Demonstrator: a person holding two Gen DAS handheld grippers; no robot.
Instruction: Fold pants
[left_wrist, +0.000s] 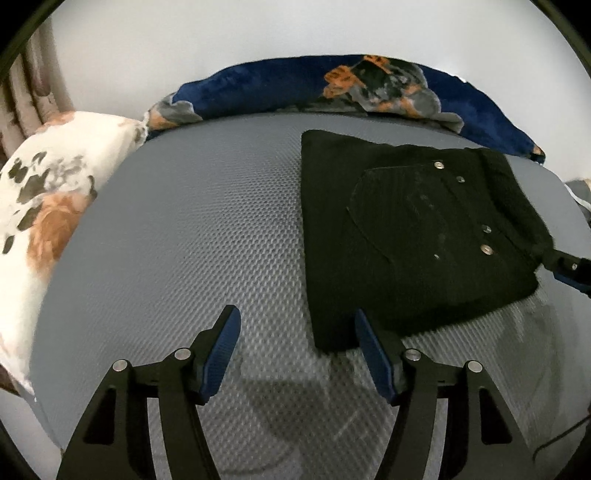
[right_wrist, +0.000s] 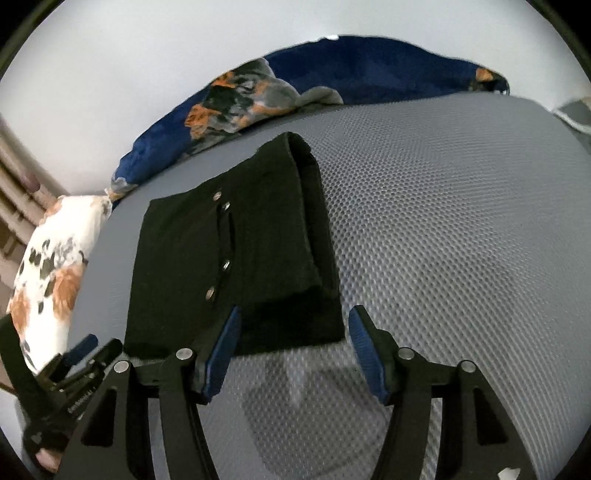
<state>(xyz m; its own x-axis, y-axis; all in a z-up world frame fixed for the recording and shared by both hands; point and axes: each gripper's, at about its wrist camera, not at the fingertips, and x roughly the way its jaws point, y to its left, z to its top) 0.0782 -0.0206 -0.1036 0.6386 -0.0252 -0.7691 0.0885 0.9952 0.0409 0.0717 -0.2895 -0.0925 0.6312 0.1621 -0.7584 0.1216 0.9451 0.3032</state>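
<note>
We are looking at black pants (left_wrist: 399, 236) lying folded into a compact rectangle on the grey textured mattress (left_wrist: 192, 229). Their long axis is running from the near edge toward the far edge, where a blue floral blanket (left_wrist: 280, 86) is bunching; the waistband is facing the right side. Left gripper (left_wrist: 295, 350) is hovering at the near left corner of the pants, jaws apart, nothing between. Right gripper (right_wrist: 293, 343) is standing likewise apart at the near right corner, gripping nothing.

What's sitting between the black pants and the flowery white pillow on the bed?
Nothing: in the left wrist view only bare grey mattress separates the folded black pants from the floral pillow.
</note>
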